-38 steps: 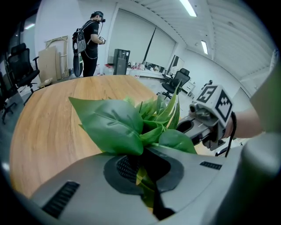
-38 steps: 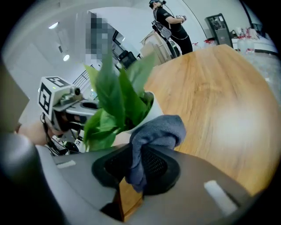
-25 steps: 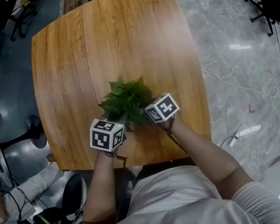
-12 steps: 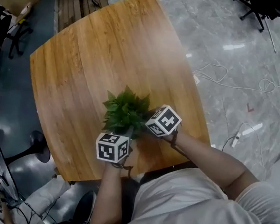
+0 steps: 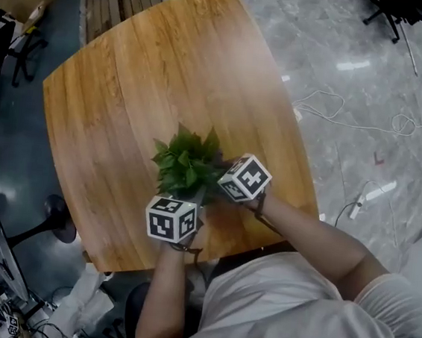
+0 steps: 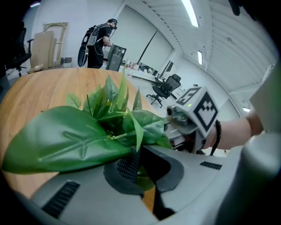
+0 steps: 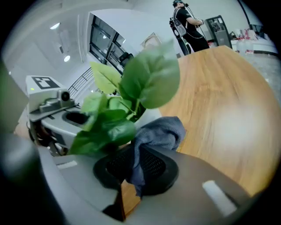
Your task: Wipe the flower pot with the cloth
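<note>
Wooden worktop (image 5: pixel 169 70) at centre frame; grey marble floor (image 5: pixel 353 104) at right. Left tool (image 6: pixel 137 154) closed on plant (image 5: pixel 185 162) leaf. Right tool (image 7: pixel 134 165) clamps grey cloth (image 7: pixel 160 132), just beside white flower pot (image 7: pixel 151 115).

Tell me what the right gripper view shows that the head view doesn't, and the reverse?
Only the right gripper view: a blue-grey cloth pinched in the jaws of the right gripper, a pale pot behind it, and a person standing far off. Only the head view: the whole outline of the table, the grey floor with loose cables, and the holder's arms. Both: the leafy plant, the wooden table, the left gripper.
</note>
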Tool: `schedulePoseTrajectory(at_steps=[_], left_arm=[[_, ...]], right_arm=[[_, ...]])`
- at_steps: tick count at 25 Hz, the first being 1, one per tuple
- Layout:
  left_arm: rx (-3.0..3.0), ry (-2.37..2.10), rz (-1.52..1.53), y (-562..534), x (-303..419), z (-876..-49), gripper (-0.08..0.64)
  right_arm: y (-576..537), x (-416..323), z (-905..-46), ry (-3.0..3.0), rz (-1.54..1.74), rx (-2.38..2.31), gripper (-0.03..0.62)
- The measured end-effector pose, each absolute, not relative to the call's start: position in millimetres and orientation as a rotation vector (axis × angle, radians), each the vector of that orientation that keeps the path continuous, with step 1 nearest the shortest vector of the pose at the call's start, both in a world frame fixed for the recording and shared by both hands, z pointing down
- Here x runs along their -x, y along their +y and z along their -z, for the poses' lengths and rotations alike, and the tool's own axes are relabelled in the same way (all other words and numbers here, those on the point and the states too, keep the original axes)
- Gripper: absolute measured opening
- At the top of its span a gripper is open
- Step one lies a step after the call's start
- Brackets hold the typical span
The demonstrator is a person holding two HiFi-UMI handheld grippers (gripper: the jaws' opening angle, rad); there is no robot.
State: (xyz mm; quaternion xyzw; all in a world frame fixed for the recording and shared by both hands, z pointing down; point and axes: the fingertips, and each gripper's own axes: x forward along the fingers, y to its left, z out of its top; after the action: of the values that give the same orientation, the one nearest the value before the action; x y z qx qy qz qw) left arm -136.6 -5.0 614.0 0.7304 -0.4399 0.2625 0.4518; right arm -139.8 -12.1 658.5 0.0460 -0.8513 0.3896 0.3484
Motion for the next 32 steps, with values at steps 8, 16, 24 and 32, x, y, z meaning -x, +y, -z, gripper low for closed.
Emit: schedulePoseTrajectory(at_steps=[8, 16, 24, 32], left_arm=[[-1.805, -1.067, -0.610, -3, 133, -607, 0.006], [-1.811, -1.085, -0.572, -13, 137, -610, 0.006], [-1.844, -1.150, -0.501, -5, 133, -568, 0.006], [-1.958, -1.301, -0.408, -8, 138, -463, 0.006]], right_arm=[[-23, 136, -634, -2.236, -0.930, -0.146, 0.031], [-33, 157, -685, -2.195, -0.942, -0.164, 0.031], [-28, 127, -591, -2.323, -0.810, -0.200, 0.029], [-27, 109, -441, -2.535, -0.574, -0.218, 0.028]])
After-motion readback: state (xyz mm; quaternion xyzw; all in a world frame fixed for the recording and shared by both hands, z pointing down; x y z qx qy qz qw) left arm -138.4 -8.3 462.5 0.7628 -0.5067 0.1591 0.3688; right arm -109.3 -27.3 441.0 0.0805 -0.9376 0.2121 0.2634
